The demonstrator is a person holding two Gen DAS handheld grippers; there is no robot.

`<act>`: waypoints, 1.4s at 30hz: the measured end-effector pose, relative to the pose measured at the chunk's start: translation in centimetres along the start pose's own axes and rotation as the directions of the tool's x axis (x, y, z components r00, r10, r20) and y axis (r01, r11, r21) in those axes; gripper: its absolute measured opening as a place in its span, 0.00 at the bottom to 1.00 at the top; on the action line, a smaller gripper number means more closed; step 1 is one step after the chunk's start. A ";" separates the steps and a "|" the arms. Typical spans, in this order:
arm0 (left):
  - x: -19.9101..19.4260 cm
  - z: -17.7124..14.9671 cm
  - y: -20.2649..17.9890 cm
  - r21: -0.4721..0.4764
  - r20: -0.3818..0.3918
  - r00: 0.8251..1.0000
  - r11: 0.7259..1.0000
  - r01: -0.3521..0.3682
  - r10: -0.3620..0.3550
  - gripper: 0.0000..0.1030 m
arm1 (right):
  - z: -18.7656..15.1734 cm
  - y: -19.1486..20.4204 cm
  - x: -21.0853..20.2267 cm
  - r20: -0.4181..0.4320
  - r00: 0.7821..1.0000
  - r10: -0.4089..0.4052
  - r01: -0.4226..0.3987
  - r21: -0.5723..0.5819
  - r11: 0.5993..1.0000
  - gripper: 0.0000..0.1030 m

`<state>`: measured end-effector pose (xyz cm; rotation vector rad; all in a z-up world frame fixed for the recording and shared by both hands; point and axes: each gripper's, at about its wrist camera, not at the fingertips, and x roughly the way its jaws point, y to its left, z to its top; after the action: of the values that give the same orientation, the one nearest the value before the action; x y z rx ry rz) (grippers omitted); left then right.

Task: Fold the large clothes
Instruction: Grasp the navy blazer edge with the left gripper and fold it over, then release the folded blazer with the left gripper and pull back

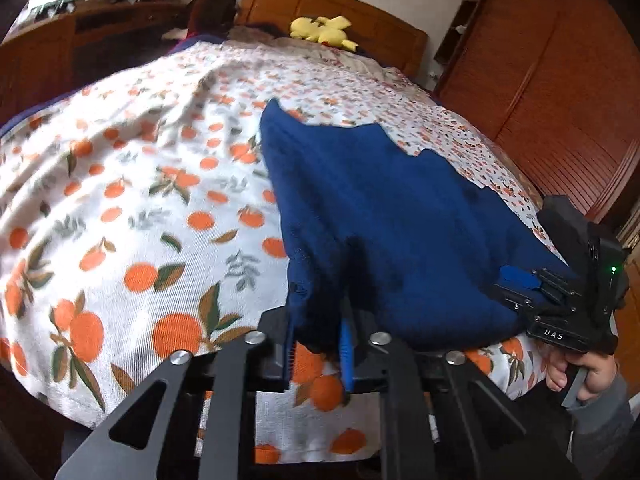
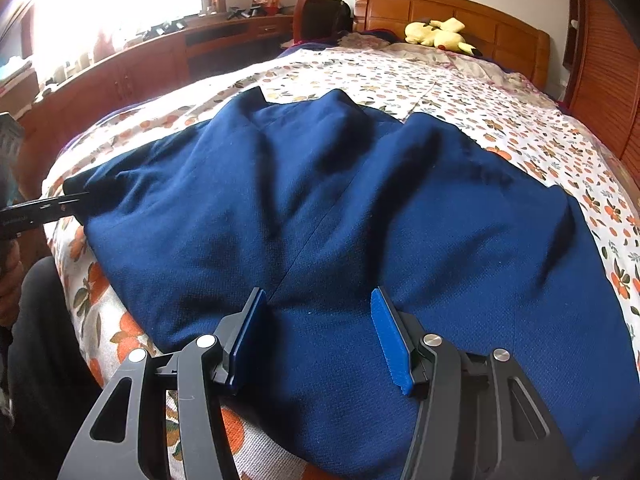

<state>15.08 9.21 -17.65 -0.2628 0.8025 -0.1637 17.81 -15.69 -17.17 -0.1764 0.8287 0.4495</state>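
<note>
Here, in the left wrist view, the left gripper [image 1: 318, 354] has its jaws pinching the near corner of the blue garment [image 1: 392, 220] on the bed [image 1: 120, 200]; keep that hold taut; in the right wrist view, the right gripper [image 2: 324, 340] hangs spread over the hem, gripping nothing; it should close low on the edge before lifting
</note>
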 end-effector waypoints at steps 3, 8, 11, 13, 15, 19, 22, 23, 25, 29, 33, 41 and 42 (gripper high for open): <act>-1.3 0.9 -1.2 0.020 0.038 0.999 1.000 0.008 -0.008 0.14 | 0.1 0.4 -0.9 0.012 1.000 0.003 -0.003 -0.015 1.000 0.50; -3.4 2.6 -3.9 0.079 0.092 0.995 0.997 0.024 -0.031 0.13 | -0.4 0.9 -0.6 -0.004 1.000 -0.006 0.006 -0.057 0.998 0.50; -4.3 3.5 -6.0 0.121 0.118 0.992 0.992 0.034 -0.049 0.12 | -0.5 0.3 -1.0 0.007 1.000 0.018 -0.018 -0.037 0.999 0.49; -4.6 3.9 -7.4 0.152 0.129 0.990 0.987 0.041 -0.061 0.12 | -0.6 0.0 -1.6 0.019 1.000 0.014 -0.014 -0.035 0.999 0.49; -4.9 4.5 -9.3 0.193 0.138 0.988 0.980 0.046 -0.073 0.11 | -0.8 -0.5 -2.6 0.034 0.999 0.005 -0.004 -0.030 1.000 0.49; -4.7 5.3 -12.9 0.255 0.145 0.983 0.964 0.076 -0.116 0.10 | -1.6 -2.0 -5.2 0.069 0.997 -0.037 0.038 -0.011 0.999 0.49; -4.3 5.8 -16.0 0.308 0.144 0.978 0.946 0.100 -0.150 0.10 | -2.4 -4.1 -7.2 0.087 0.994 -0.071 0.070 0.019 0.997 0.49; -4.1 5.9 -16.9 0.321 0.142 0.977 0.941 0.106 -0.158 0.09 | -2.6 -4.6 -7.7 0.091 0.993 -0.081 0.079 0.029 0.996 0.49; -3.6 6.4 -19.7 0.358 0.133 0.973 0.924 0.132 -0.190 0.09 | -3.3 -6.4 -9.0 0.096 0.990 -0.105 0.100 0.059 0.993 0.49; -2.3 7.3 -24.6 0.414 0.112 0.965 0.894 0.173 -0.238 0.08 | -4.5 -9.1 -11.2 0.105 0.985 -0.140 0.130 0.097 0.987 0.49; -0.4 8.0 -29.7 0.471 0.084 0.957 0.857 0.209 -0.279 0.08 | -5.9 -11.6 -13.6 0.119 0.977 -0.175 0.159 0.130 0.979 0.49; 4.6 5.6 -37.8 0.528 -0.038 0.949 0.800 0.285 -0.313 0.09 | -8.9 -14.6 -17.7 0.145 0.964 -0.223 0.193 0.196 0.961 0.49; 5.2 5.2 -37.8 0.524 -0.054 0.951 0.802 0.287 -0.305 0.10 | -9.1 -14.9 -18.0 0.146 0.963 -0.226 0.194 0.204 0.959 0.49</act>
<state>20.71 -27.23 -6.69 0.1357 0.6493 -0.6671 7.81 -37.67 -10.18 -0.0490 0.6731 0.1803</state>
